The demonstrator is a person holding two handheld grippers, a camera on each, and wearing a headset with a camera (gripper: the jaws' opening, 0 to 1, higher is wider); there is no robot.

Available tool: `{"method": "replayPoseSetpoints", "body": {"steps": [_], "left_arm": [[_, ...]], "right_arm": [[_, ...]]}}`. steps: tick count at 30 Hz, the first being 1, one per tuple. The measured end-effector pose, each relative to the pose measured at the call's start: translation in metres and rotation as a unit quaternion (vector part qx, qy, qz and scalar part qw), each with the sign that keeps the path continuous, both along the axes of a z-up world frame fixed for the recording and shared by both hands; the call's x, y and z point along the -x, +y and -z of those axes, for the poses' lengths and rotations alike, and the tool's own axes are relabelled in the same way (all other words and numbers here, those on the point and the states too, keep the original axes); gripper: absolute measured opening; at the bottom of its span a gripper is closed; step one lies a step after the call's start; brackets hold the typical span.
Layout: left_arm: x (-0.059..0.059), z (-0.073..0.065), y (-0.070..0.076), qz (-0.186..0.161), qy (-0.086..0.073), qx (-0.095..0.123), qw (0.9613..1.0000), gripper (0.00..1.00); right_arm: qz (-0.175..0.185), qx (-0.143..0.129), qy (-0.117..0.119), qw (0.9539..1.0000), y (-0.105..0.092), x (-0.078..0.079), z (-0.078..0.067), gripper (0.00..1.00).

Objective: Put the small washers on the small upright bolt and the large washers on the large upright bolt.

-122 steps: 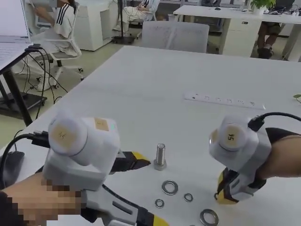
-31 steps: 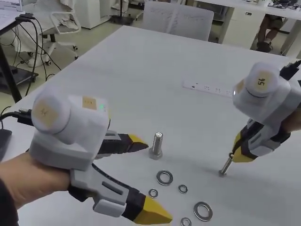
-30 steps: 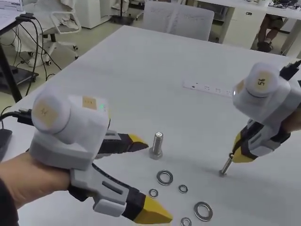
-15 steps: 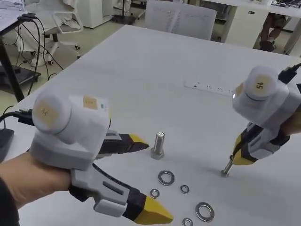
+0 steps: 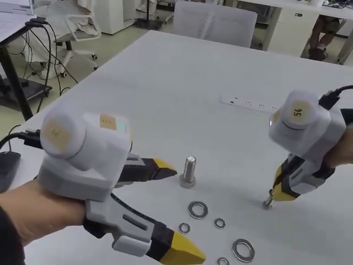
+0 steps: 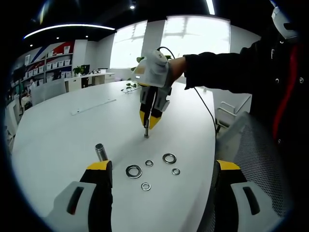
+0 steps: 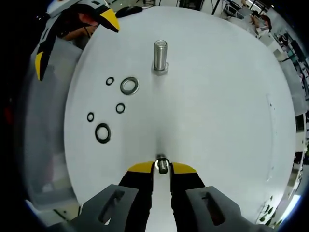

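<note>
Toward the table's (image 5: 182, 94) near edge, the right gripper (image 5: 277, 194) pinches the small bolt (image 5: 268, 201) upright; the left gripper (image 5: 181, 212) gapes wide.

White worktable (image 5: 182, 83), grey chair (image 5: 215, 25), bright windows (image 6: 193, 36)

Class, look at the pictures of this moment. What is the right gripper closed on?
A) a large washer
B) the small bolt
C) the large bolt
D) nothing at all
B: the right gripper has its jaws closed on the small bolt, whose lower end meets the table, while the large bolt stands apart from it, ungripped.
</note>
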State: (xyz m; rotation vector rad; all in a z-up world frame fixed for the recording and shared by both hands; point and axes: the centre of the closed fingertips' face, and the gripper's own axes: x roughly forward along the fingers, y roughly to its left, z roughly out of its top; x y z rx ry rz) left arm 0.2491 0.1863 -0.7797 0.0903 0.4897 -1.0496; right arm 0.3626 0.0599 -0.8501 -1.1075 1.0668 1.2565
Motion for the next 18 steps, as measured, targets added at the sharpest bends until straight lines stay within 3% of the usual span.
{"method": "replayPoseSetpoints", "body": {"steps": [18], "left_arm": [[0.000, 0.000, 0.001, -0.005, 0.001, -0.001, 1.0000, 0.87]], "right_arm": [[0.001, 0.010, 0.006, 0.9999, -0.002, 0.003, 0.023, 0.14]]}}
